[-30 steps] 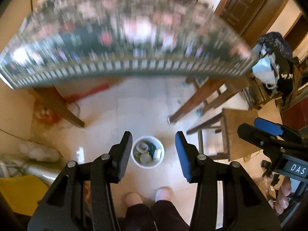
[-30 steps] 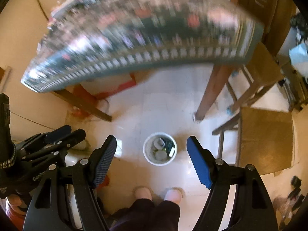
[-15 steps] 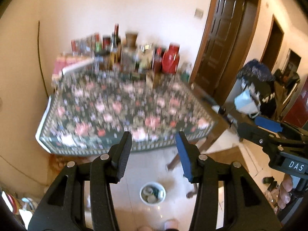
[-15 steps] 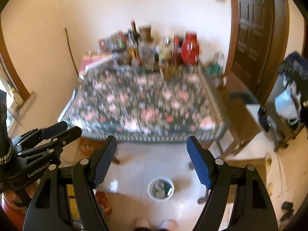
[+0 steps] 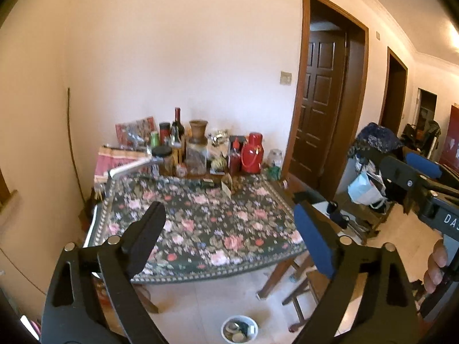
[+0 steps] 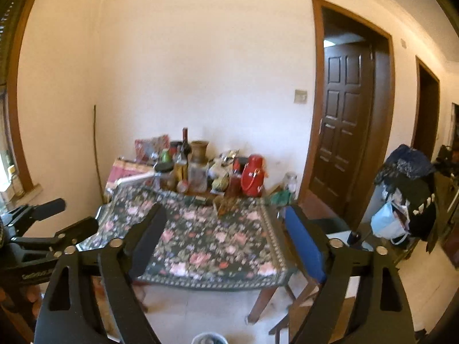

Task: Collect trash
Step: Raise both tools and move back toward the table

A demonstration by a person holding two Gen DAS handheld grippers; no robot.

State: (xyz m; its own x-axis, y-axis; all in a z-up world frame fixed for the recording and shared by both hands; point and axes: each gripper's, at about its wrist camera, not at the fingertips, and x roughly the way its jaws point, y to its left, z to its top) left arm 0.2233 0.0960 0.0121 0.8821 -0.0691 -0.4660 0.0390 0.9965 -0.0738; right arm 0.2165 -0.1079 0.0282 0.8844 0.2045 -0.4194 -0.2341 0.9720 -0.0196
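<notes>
Both tools, left tool (image 5: 229, 235) and right tool (image 6: 222, 236): raised from white trash bucket (image 5: 239, 328) on floor off table's (image 5: 200, 223) near edge, jaws just spread, empty; next pickup likely.

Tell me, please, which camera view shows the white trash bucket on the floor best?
The left wrist view: the whole white trash bucket shows there, with lids and scraps inside. The right wrist view catches only its rim at the bottom edge.

A: The flowered dark tablecloth (image 5: 200, 223) looks like matt woven cloth.
B: At its one o'clock, the red flask (image 5: 251, 153) is glossy; the dark panelled door (image 5: 320, 106) is satin wood.
A: The pale floor tiles (image 5: 206, 295) shine.
</notes>
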